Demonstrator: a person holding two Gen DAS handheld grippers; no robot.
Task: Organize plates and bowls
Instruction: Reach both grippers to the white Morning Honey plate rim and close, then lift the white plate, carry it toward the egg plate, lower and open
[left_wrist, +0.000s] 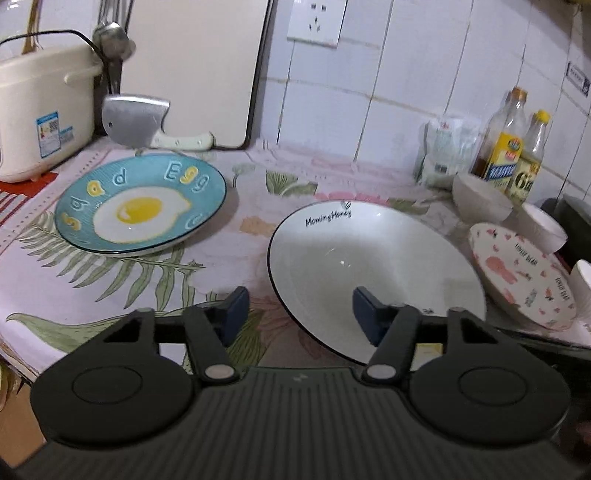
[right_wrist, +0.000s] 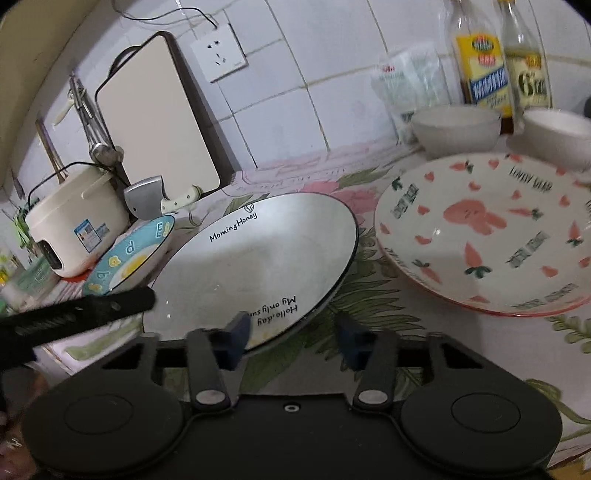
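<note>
Both tools hang over the worktop (left_wrist: 229, 221) edge, angled down at the crockery. Left hand-held gripper (left_wrist: 299, 314): jaws apart, nothing clamped; the near-left rim of the big white plate (left_wrist: 369, 266) runs between its pads, one pad over the plate's inside, the other over the floral cloth outside. Looks lined up for a rim pinch; contact not visible.

Right hand-held gripper (right_wrist: 293, 338): jaws also apart, empty; the same white plate's (right_wrist: 258, 258) near-right rim sits between its pads, left pad overlapping the lettered edge. Judgement: two-sided lift of the widest plate, likely as stack base.

Blue egg plate (left_wrist: 140, 206) lies ahead-left of the left hand-held gripper, flat, apart from the white plate. Pink rabbit plate (right_wrist: 487, 236) sits ahead-right of the right hand-held gripper, tilted, far edge seemingly propped near the small white bowls (right_wrist: 456, 127); whether it rests on them is unclear. Bowls stand behind it by the oil bottles (right_wrist: 480, 62).

Far ahead-left: rice cooker (left_wrist: 40, 118), cleaver (left_wrist: 133, 118), cutting board (left_wrist: 192, 70) against the wall, out of the way. Nothing stacked yet; task looks barely started.
</note>
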